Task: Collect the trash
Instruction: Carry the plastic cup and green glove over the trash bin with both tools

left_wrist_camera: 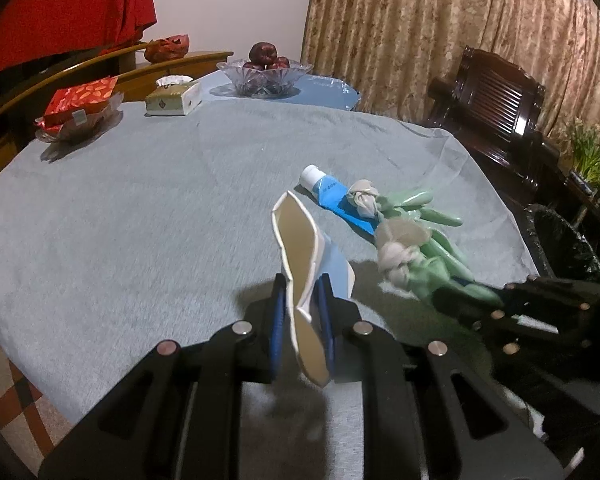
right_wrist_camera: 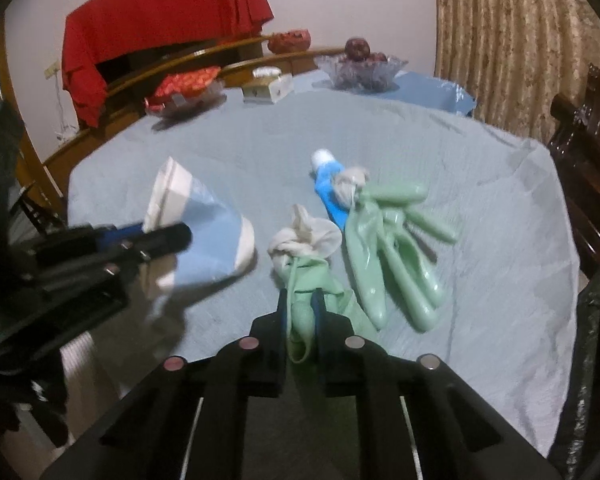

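**Both grippers loaded, more trash waiting on the desk**

A round desk (left_wrist_camera: 140,208) under a pale blue-grey cloth fills the room in front of me, with patterned curtains behind it and a black-lined trash bin (left_wrist_camera: 560,248) just off its right edge.

Nearest to me, my left gripper (left_wrist_camera: 302,308) is clamped on a flattened paper cup (left_wrist_camera: 300,248), held up clear of the cloth. It is light and already crushed, so the pinch across its folded wall should hold; squeezing harder would only crease it more.

My right gripper (right_wrist_camera: 300,312) is closed on the green glove (right_wrist_camera: 312,292) nearest me, pinching the thin body below its knotted white cuff. It is limp, slick rubber and may slide or stretch in the pinch, so I judge the bunched knot the safer hold.

Just beyond lies the second green glove (right_wrist_camera: 392,248), fingers spread flat on the cloth, its knotted cuff resting on a blue tube (right_wrist_camera: 330,188) with a white cap. The tube looks stiff enough to take across its middle.

Far across the desk stand a tissue box (left_wrist_camera: 174,98), a red packet on a dish (left_wrist_camera: 80,100) and a glass fruit bowl (left_wrist_camera: 264,74), none of which I read as trash.
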The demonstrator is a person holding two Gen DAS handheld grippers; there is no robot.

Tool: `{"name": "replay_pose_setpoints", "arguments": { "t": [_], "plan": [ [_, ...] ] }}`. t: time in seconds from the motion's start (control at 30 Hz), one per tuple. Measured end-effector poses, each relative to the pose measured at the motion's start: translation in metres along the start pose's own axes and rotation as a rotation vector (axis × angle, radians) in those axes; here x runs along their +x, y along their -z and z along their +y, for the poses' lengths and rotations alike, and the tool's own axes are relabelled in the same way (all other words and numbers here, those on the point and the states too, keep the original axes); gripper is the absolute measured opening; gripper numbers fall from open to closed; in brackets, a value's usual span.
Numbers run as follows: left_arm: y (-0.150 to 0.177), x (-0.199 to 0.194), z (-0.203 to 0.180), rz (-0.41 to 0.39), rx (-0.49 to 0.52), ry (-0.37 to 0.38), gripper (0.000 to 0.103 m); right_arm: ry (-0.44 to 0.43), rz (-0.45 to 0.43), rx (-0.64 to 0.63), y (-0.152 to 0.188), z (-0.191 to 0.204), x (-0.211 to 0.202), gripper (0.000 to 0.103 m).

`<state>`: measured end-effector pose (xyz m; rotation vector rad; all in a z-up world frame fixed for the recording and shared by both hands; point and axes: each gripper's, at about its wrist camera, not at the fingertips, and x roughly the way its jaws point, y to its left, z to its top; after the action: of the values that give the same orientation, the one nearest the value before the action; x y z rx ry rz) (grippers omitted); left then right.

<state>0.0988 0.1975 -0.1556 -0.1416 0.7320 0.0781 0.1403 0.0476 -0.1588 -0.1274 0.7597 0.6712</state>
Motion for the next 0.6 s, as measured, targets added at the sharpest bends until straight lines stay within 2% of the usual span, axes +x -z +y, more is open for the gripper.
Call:
{"name": "replay_pose_setpoints", "arguments": {
  "t": [0.3,0.6],
  "plan": [
    [-0.020,-0.020,-0.025,-0.055,0.037,0.028,0.015,0.002,-0.118,0.038,-0.023,-0.013,-0.051,0.010],
    [-0.049,-0.034,-0.085,-0.132,0.102,0.126,0.015,0.098,-0.218,0.079,-0.034,-0.051,-0.105,0.010]
  ]
}}
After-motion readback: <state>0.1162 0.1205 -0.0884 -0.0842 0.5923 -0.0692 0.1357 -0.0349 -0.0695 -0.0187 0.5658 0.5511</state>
